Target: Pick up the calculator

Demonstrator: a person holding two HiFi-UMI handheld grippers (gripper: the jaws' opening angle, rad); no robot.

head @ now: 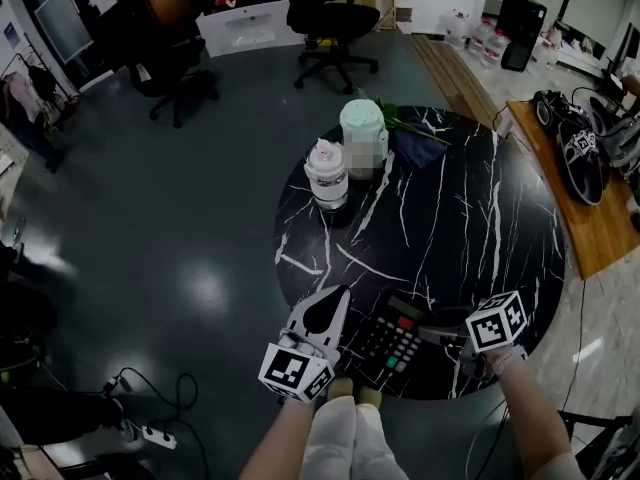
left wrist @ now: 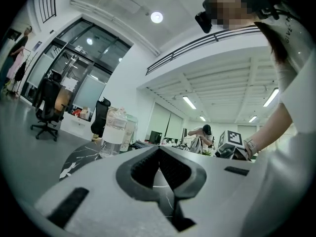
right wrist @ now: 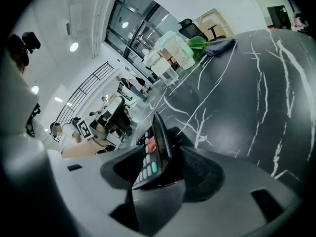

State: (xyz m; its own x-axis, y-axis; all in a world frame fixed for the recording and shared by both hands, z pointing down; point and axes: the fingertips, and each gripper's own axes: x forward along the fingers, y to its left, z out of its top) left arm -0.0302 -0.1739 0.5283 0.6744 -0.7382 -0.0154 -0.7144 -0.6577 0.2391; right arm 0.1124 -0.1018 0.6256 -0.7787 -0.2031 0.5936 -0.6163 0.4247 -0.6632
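Your head camera looks steeply down on the round marble table (head: 480, 228) from well above. The camera on your left gripper (left wrist: 159, 149) sits low at the table's edge, facing level across it — the clear bottle (left wrist: 113, 132) appears in both. The one on your right gripper (right wrist: 165, 149) tilts down, close upon the calculator (right wrist: 154, 154), also shared with the head view.
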